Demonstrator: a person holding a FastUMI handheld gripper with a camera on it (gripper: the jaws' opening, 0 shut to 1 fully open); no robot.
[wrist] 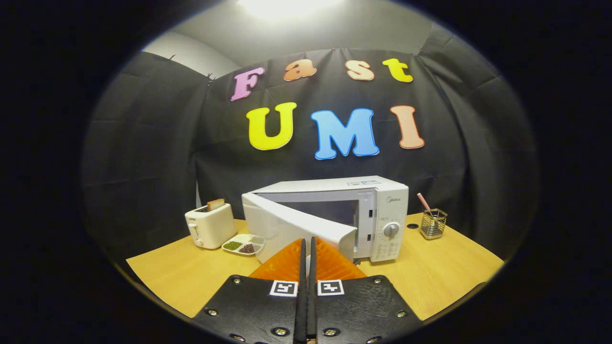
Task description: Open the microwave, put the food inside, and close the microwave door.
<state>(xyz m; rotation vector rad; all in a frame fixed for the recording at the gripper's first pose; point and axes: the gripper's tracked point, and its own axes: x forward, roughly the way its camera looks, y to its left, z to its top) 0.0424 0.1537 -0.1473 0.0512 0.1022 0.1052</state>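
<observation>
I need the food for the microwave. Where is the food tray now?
In the gripper view, the food tray lies on the table, between the toaster and the microwave, left of and beyond the shut gripper.

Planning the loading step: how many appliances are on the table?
2: a white microwave, door partly open, just beyond the shut hand-held gripper; a white toaster holding bread to its left. Others may be hidden.

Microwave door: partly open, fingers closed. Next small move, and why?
Probably swing the microwave door wider. It stands only partly open just ahead of the shut, empty gripper, still screening the cavity, and the food tray sits by the toaster.
</observation>
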